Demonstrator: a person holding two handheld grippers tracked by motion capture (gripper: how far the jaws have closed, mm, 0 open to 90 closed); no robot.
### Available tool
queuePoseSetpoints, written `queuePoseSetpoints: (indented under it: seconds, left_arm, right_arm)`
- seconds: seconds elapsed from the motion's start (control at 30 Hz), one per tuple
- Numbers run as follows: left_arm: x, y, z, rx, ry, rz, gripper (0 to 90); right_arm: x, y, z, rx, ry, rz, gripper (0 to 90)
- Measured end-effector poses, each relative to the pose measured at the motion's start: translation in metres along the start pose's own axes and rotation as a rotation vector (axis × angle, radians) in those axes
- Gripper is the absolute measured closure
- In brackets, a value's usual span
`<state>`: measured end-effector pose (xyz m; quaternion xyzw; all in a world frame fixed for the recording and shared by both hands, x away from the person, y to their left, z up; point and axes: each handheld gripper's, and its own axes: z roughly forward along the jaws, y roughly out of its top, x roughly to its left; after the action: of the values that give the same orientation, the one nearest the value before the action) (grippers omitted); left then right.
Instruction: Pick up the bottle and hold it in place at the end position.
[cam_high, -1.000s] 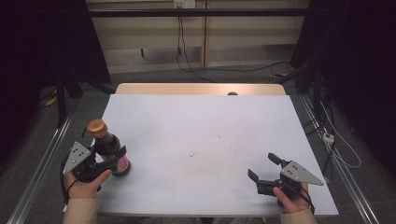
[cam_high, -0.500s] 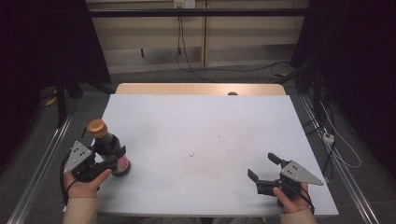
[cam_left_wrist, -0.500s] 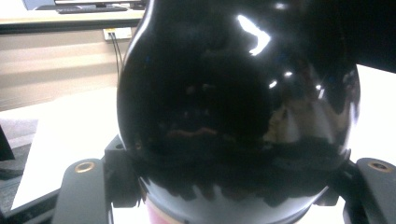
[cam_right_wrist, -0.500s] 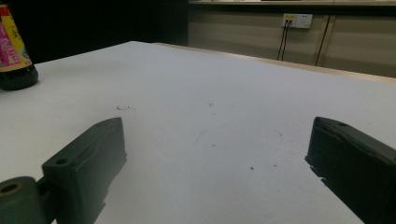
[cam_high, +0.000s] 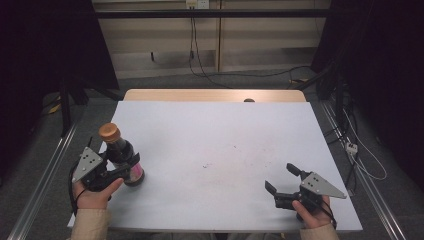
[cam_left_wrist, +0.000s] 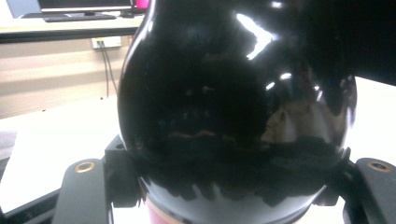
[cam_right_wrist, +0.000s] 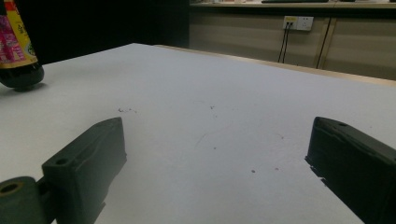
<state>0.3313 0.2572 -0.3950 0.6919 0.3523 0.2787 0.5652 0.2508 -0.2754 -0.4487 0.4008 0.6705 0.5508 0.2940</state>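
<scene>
A dark bottle with a tan cap stands upright at the worktop's near-left edge, the left gripper clamped around its lower body. Its label is mostly hidden, a pink strip showing. The right gripper rests near-right, jaws spread apart, holding nothing.

Bottle glossy dark glass or plastic; table matt white; tongs matt black plastic.

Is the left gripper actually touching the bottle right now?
Touching. In the left gripper view, the left gripper's jaws press both sides of the dark bottle.
</scene>
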Motion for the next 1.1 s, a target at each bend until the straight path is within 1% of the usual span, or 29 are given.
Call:
queuePoseSetpoints:
  seconds: [0.03,0.07,0.23,0.33,0.47,0.6,0.63,0.7,0.8,0.93,1.03,1.07,1.1]
  left_arm:
    - [0.0,0.0,0.0,0.0,0.0,0.0,30.1]
    - [-0.001,0.001,0.002,0.005,-0.004,0.011,30.1]
    - [-0.005,0.004,0.013,0.013,-0.026,0.018,30.1]
    - [-0.007,0.006,0.018,0.017,-0.04,0.012,30.1]
    - [-0.011,0.008,0.025,0.019,-0.048,0.02,30.0]
    - [-0.013,0.012,0.03,0.009,-0.053,0.015,29.1]
    - [-0.014,0.013,0.034,0.008,-0.062,0.007,28.9]
    - [-0.016,0.014,0.036,0.008,-0.064,0.008,28.7]
    - [-0.019,0.016,0.042,0.016,-0.077,0.029,28.8]
    - [-0.024,0.02,0.048,0.009,-0.088,0.032,29.0]
    - [-0.025,0.025,0.052,0.001,-0.096,0.026,29.1]
    - [-0.026,0.025,0.054,-0.003,-0.099,0.008,29.1]
    - [-0.026,0.027,0.055,0.0,-0.103,0.004,29.2]
  right_arm:
    - [0.0,0.0,0.0,-0.001,0.0,0.0,4.0]
    - [0.0,0.0,0.0,-0.002,0.0,0.0,4.0]
    - [-0.001,0.0,0.0,-0.003,-0.002,0.004,4.0]
    - [0.0,0.0,0.0,-0.003,-0.001,0.004,4.0]
    - [0.0,0.0,0.0,-0.004,-0.001,0.004,4.0]
    - [0.0,0.0,0.0,-0.004,-0.001,0.004,4.0]
    - [0.0,0.0,0.0,-0.004,0.0,0.005,4.0]
    - [0.0,0.0,0.0,-0.002,-0.001,0.006,4.0]
    - [-0.001,0.0,0.0,-0.004,0.0,0.005,4.0]
    - [-0.001,0.0,0.0,-0.004,0.0,0.004,4.0]
    - [-0.001,0.0,0.0,-0.004,0.0,0.006,4.0]
    - [-0.001,0.0,0.0,-0.004,0.0,0.006,4.0]
    - [-0.001,0.0,-0.001,-0.003,-0.001,0.006,4.0]
